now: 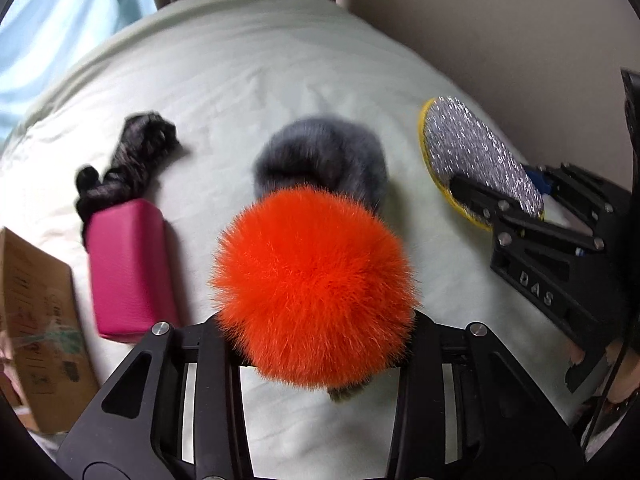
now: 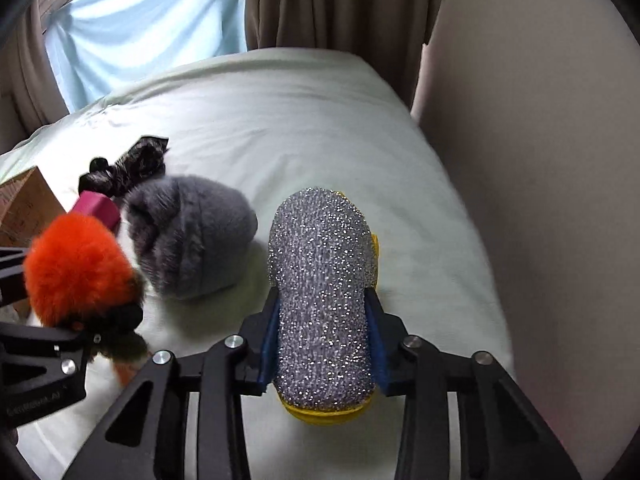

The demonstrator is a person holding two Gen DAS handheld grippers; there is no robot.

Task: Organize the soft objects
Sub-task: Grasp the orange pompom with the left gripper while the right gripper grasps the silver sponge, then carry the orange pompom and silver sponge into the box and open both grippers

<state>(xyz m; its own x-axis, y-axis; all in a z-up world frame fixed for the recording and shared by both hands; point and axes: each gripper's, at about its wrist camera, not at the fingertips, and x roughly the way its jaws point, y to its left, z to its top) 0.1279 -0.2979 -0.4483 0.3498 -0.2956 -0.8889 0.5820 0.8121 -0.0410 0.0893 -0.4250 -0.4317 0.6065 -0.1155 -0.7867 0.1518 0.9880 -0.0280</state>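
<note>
A fluffy orange pom-pom (image 1: 316, 284) fills the middle of the left wrist view, and my left gripper (image 1: 316, 344) is shut on it, its fingertips buried in the fur. From the right wrist view, the same pom-pom (image 2: 80, 264) sits low on the left in the left gripper (image 2: 100, 320). My right gripper (image 2: 322, 344) is shut on a silver glittery scrubber with a yellow back (image 2: 324, 300), blue pads pressing both of its sides. That scrubber (image 1: 476, 152) and the right gripper (image 1: 500, 208) also show at the right of the left wrist view. A grey furry piece (image 1: 324, 156) lies on the pale bed sheet (image 1: 240, 60) between them.
A black knotted fabric piece (image 1: 128, 164) lies at the left, touching a pink case (image 1: 130, 268). A cardboard box (image 1: 36, 320) stands at the bed's left edge. A beige wall (image 2: 540, 160) borders the bed on the right, with curtains (image 2: 340, 8) behind.
</note>
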